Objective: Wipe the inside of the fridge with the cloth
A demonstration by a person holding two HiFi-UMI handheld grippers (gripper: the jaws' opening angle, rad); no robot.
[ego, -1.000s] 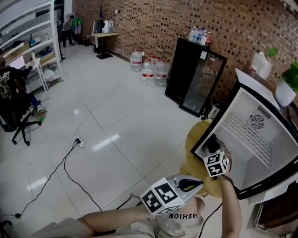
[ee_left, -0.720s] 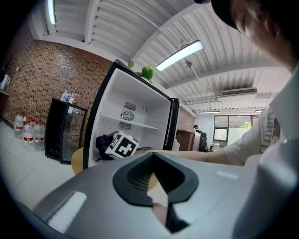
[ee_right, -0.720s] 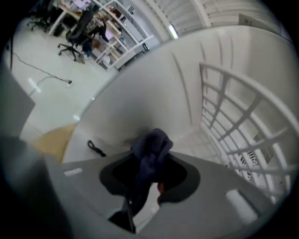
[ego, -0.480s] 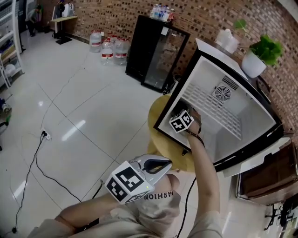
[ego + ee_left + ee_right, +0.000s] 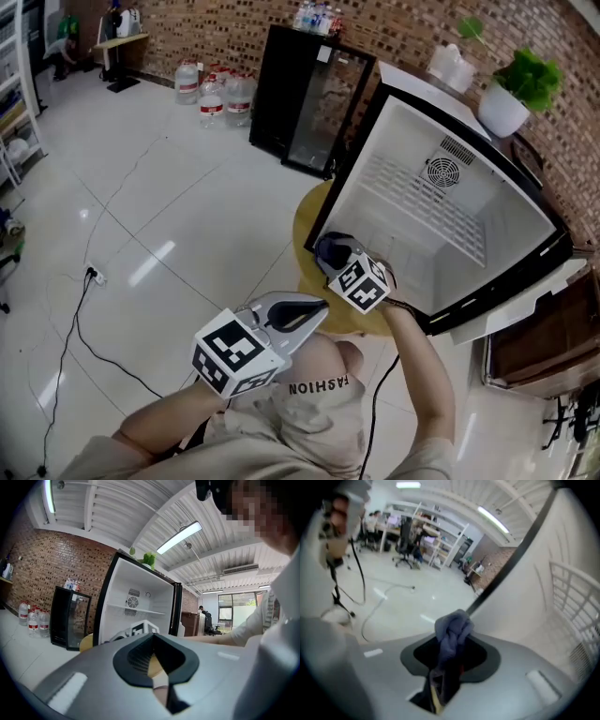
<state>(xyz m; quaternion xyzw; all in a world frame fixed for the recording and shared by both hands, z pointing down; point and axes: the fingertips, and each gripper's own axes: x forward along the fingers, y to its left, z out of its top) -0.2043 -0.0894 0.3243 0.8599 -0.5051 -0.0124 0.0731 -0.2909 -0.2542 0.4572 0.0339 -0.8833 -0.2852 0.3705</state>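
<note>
1. Idleness marks the left gripper [image 5: 319, 311]: its jaws are pressed together on nothing, and it points level at the fridge [image 5: 511, 220] from outside it.
2. The right gripper [image 5: 339, 261] clamps the cloth [image 5: 452, 625], a bunched blue-grey wad poking past the jaws at the lower left corner of the fridge's opening, by the black frame. Whether it touches the wall is unclear.
3. The fridge stands open on a round yellow table [image 5: 307, 246]. It is white inside and shows no dirt.
4. Wiping seems under way at the left edge. The next move likely calls for pressing the cloth flat and sweeping it rightward and deeper.
</note>
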